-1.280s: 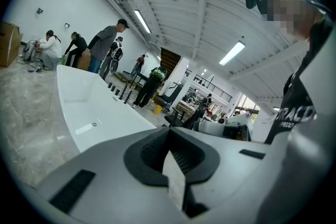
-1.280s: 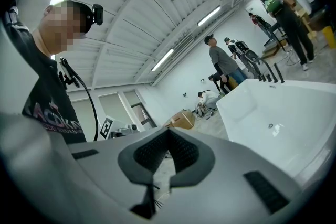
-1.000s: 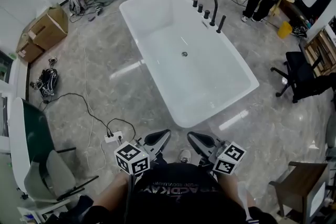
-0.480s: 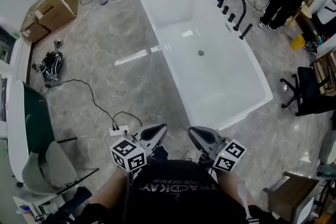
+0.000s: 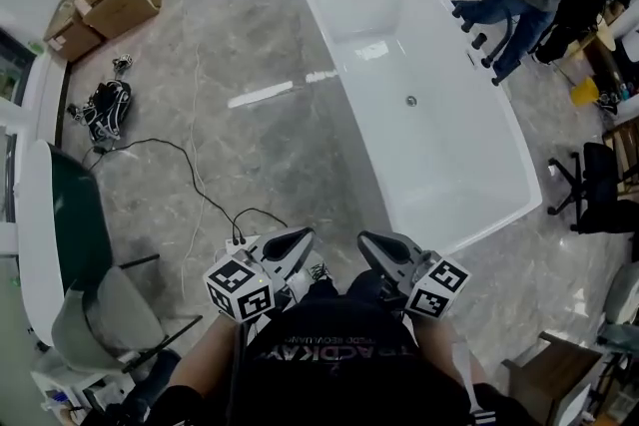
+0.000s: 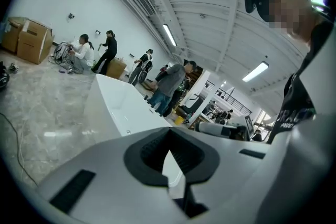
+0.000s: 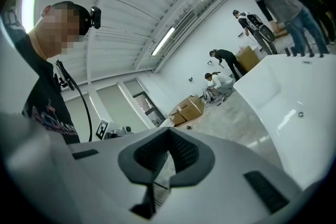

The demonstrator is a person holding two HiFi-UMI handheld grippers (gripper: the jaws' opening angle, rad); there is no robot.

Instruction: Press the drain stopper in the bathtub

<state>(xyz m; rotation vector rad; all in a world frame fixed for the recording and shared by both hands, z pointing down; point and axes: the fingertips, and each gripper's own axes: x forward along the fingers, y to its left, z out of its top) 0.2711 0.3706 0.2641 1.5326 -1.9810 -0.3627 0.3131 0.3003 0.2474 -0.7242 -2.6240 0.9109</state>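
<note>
Both grippers have their jaws shut tight, with nothing in them. The left gripper (image 5: 303, 237) and right gripper (image 5: 368, 240) stay close to the person. The drain stopper (image 5: 410, 101) sits well away, down in the white bathtub (image 5: 469, 224).

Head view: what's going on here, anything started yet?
A person stands short of the white bathtub, holding the left gripper and right gripper close to the body, both shut and empty. The drain stopper sits on the tub floor, far ahead of both. Nothing touches it; pressing has not begun.
</note>
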